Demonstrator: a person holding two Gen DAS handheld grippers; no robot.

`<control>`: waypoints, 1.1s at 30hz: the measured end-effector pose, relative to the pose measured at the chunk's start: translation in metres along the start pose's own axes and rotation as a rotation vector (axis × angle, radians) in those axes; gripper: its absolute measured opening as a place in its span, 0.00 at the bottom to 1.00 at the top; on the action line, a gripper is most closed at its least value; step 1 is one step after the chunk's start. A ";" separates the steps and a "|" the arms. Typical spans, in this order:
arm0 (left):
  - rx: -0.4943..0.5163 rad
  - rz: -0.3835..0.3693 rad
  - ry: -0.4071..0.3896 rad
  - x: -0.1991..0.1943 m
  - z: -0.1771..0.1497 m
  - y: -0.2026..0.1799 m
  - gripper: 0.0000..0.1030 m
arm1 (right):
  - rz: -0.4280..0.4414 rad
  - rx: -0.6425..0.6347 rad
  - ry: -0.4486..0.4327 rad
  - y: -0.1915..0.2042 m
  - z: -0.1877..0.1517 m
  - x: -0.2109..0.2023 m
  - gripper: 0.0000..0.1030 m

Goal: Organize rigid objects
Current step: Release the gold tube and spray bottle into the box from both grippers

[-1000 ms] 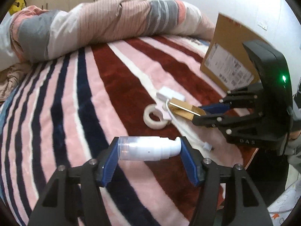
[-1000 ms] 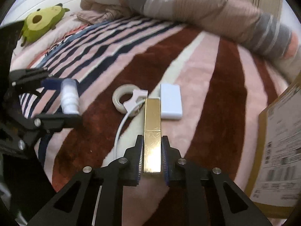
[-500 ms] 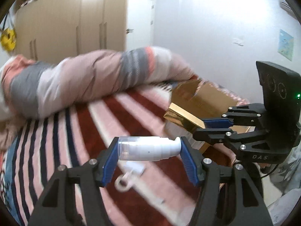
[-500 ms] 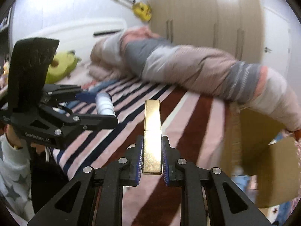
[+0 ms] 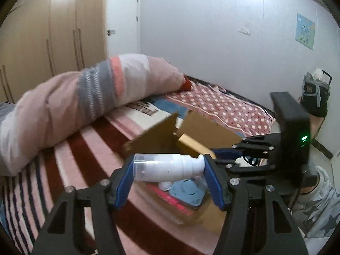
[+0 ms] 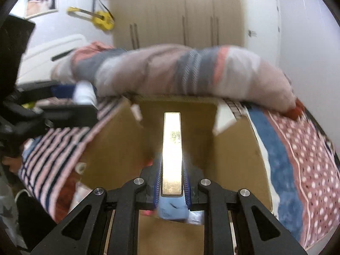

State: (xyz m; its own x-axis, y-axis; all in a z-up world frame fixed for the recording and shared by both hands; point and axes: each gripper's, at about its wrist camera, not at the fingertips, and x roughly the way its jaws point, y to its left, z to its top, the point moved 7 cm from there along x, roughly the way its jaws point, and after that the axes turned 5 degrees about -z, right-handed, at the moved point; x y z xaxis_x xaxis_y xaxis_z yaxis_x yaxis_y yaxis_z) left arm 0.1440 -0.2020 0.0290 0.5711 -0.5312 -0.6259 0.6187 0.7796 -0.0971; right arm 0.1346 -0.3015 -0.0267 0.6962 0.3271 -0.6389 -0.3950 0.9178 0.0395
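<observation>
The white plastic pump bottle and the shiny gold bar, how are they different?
The white plastic pump bottle is round and lies crosswise between the left hand-held gripper's pads; the shiny gold bar is flat-sided and points forward from the right hand-held gripper. Both are held over the cardboard box.

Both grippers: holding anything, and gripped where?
Left gripper: white plastic pump bottle, clamped end to end. Right gripper: slim gold rectangular box, pinched by its long sides at the near end.
</observation>
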 end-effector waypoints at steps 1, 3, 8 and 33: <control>0.009 -0.003 0.012 0.008 0.001 -0.003 0.58 | 0.002 0.010 0.018 -0.006 -0.006 0.006 0.13; 0.031 0.003 0.039 0.025 0.001 -0.008 0.58 | 0.007 0.015 0.037 -0.013 -0.015 0.013 0.13; 0.034 0.003 0.079 0.045 0.000 -0.014 0.58 | 0.020 0.044 0.046 -0.022 -0.024 0.024 0.13; -0.057 0.221 -0.082 -0.054 -0.019 0.057 0.82 | 0.104 -0.010 -0.067 0.028 0.008 -0.027 0.23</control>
State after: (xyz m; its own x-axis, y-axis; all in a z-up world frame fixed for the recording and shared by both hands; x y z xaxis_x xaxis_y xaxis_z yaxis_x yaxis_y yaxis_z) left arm 0.1378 -0.1224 0.0427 0.7323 -0.3693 -0.5722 0.4441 0.8959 -0.0099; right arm 0.1097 -0.2831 -0.0027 0.6897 0.4352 -0.5786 -0.4728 0.8760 0.0954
